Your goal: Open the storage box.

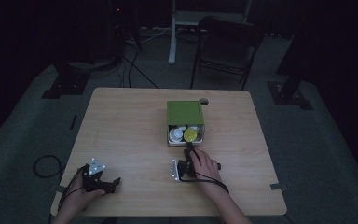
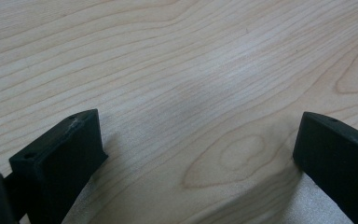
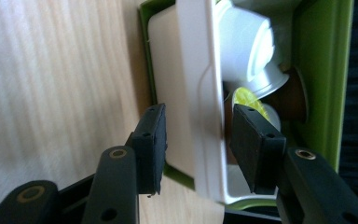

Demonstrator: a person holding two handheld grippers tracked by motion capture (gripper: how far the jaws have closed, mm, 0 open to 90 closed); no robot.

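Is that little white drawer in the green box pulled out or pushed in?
Partly pulled out. The white drawer sticks out of the green box toward the person, exposing capsules inside; the right gripper has its jaws straddling the front wall.

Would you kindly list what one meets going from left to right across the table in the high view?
Left hand-held gripper → right hand-held gripper, reaching into the white drawer of the green box → bare table.
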